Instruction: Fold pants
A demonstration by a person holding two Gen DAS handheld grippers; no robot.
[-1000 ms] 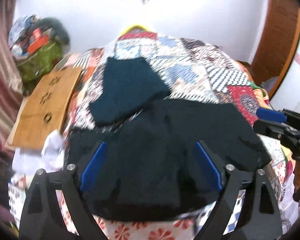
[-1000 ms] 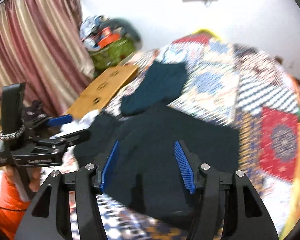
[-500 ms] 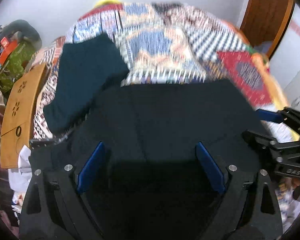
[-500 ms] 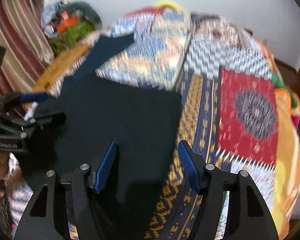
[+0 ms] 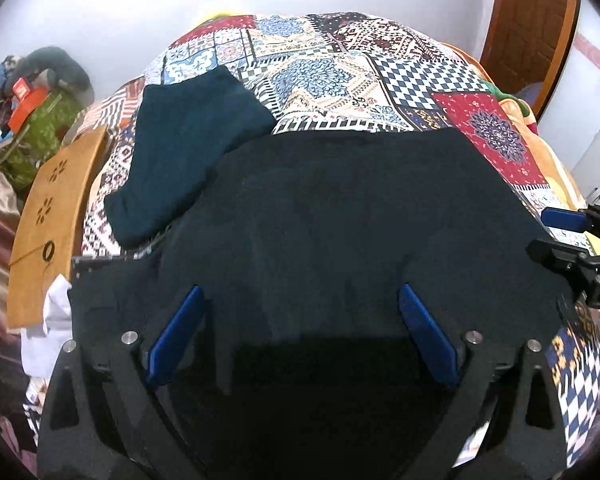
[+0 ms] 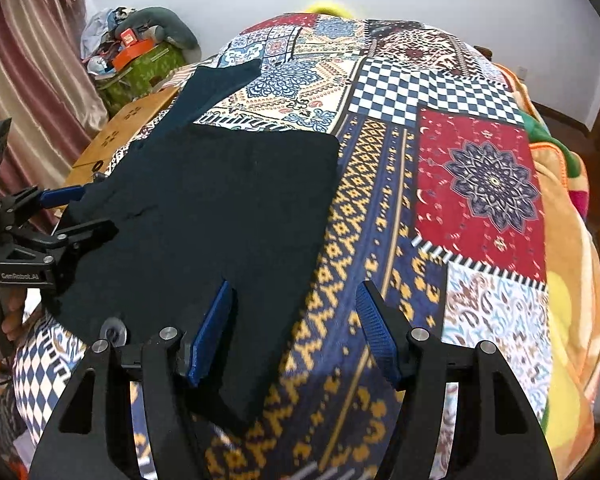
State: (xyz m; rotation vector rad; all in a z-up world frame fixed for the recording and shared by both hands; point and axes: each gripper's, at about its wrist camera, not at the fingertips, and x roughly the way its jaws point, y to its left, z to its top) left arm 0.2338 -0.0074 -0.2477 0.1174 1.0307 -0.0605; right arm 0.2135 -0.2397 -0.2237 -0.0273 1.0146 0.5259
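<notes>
A pair of black pants (image 5: pixel 340 220) is seen spread flat on a bed covered by a patchwork quilt (image 5: pixel 340 60) of blue, red, white and checkered panels. In the left wrist view the pants fill the centre and lower half of the frame. A second, dark teal folded garment (image 5: pixel 188 140) is laid at the upper left, its lower edge touching or overlapping the pants.

The left gripper (image 5: pixel 300 332) is shown at the bottom of its own view, above the near part of the pants. Its blue pads (image 5: pixel 176 332) are spread wide and are opening further; black cloth is seen beneath the gap, but nothing is pinched.

In the right wrist view the pants (image 6: pixel 204 208) occupy the left and centre, with the quilt (image 6: pixel 480 184) exposed to the right. The right gripper (image 6: pixel 296 328) is positioned at the bottom, its fingers released and parted around the right edge of the pants: the left pad (image 6: pixel 212 332) is over black cloth, the other over the quilt. No cloth is clamped.

A wooden board (image 5: pixel 52 216) is visible at the left edge of the bed, and a pile of clutter (image 6: pixel 136 48) at the upper left by a striped curtain (image 6: pixel 32 80).
</notes>
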